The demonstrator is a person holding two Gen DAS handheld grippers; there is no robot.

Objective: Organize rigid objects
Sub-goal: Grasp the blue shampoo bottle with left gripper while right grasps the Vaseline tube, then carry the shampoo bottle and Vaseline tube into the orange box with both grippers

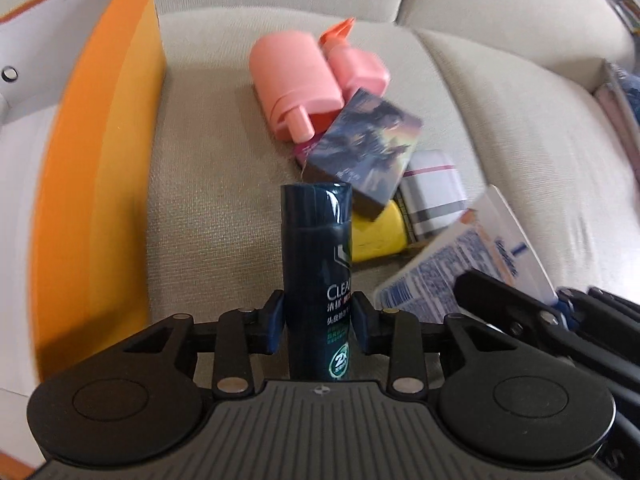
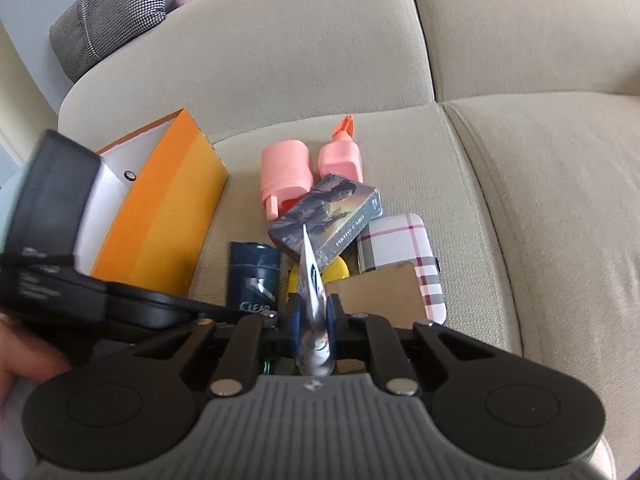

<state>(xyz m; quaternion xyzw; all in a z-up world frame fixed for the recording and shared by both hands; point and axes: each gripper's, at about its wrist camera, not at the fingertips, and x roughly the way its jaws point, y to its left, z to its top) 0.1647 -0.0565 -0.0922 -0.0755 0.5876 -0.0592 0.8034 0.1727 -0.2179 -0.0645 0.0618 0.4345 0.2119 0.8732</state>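
The left gripper [image 1: 318, 322] has its blue pads closed on the lower body of a dark blue shampoo bottle [image 1: 318, 264], cap end pointing away from the camera — a grip low on the bottle, which leaves its length free to go into a container cap first. The bottle hangs over the beige sofa seat [image 1: 208, 208], between the orange box [image 1: 100, 184] at the seat's left edge and the heap of loose things nearer the middle. That box stands open with its white inside showing, and it is probably the place meant for the sorted items.

The right gripper [image 2: 314, 316] is nearly fully closed, pinching a thin white and blue packet [image 1: 472, 256] edge-on, so that its own camera sees little more than a narrow sliver; from the left wrist view the packet appears as a flat printed box or card, though blur makes its kind hard to tell. A narrow pinch suits so slim a thing.

The other things lie on the seat cushion in a cluster — a pink round bottle [image 2: 285, 172] and a pink squeeze bottle [image 2: 341, 158] side by side, a photo-card box [image 2: 326, 214] leaning across them, a plaid tin [image 2: 400, 248] beside it, and a yellow case [image 1: 374, 236] partly hidden beneath.
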